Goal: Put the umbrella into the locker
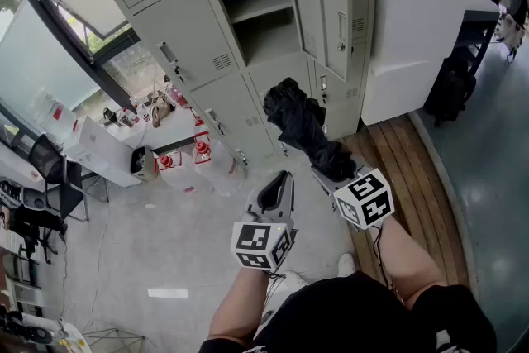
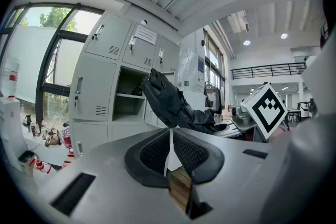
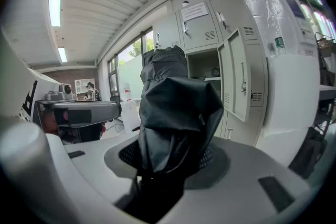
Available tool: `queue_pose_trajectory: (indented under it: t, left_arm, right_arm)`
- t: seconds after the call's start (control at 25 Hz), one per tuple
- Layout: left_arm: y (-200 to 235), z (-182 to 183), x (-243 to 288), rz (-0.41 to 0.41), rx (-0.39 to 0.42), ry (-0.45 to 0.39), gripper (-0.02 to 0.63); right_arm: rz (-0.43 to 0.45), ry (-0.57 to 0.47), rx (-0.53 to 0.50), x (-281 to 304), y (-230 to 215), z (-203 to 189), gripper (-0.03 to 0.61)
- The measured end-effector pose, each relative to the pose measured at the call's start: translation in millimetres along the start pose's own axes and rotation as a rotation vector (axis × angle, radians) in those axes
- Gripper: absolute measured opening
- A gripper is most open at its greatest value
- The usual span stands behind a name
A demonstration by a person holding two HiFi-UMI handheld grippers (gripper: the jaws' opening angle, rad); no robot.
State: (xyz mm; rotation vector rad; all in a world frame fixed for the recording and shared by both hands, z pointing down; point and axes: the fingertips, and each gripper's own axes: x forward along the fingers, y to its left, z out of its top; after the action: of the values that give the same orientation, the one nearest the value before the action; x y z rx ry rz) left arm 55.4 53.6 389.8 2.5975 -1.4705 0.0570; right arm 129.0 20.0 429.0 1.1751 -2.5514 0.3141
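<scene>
The head view looks steeply down from above the person's arms, well back from the open locker [image 1: 256, 12], while each gripper view sits low behind its own jaws, facing about level toward that same locker, with the umbrella [image 3: 173, 113] close up and perhaps hiding part of it on the right.

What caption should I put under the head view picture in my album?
Right hand-held gripper holds a black umbrella before the open locker; left hand-held gripper shut and empty.
</scene>
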Motion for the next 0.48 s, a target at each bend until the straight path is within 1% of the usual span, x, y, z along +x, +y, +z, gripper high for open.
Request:
queue_pose_trajectory:
  t: [0.28, 0.48]
  left_arm:
    - [-1, 2, -4, 0.001, 0.006, -0.005, 0.032]
    - [7, 5, -11, 0.007, 0.012, -0.014, 0.032]
  right_arm:
    - [-0.001, -0.005, 0.001, 0, 3, 2, 0.244]
    - [0.0, -0.002, -0.008, 5, 10, 5, 0.244]
